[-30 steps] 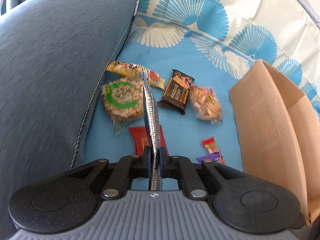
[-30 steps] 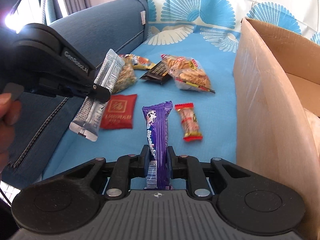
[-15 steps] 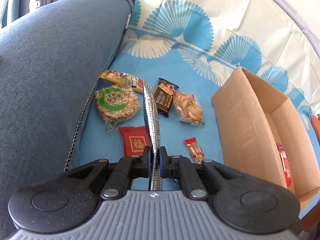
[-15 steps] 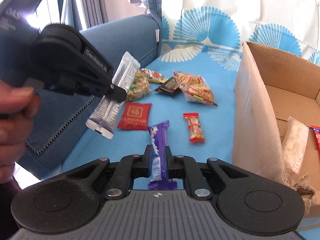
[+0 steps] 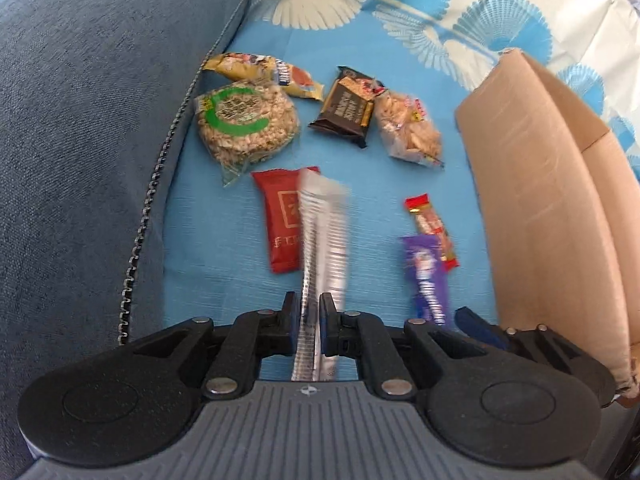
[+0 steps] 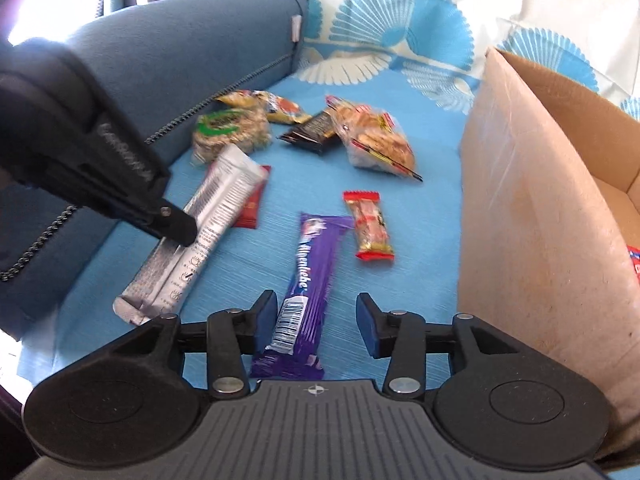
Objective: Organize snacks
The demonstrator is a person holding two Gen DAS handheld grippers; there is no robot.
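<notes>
Snacks spread across a sofa seat, with a cardboard box to their right.

Armrest on the left. At the back, a round rice cake, a bar and a cracker bag. Nearer, a flat packet, small candy and long bar.

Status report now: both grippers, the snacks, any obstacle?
Left gripper shut on silver packet. Right gripper open, purple Alpenliebe bar lying between its fingers on the blue sheet. Cardboard box at right, path unobstructed.
</notes>
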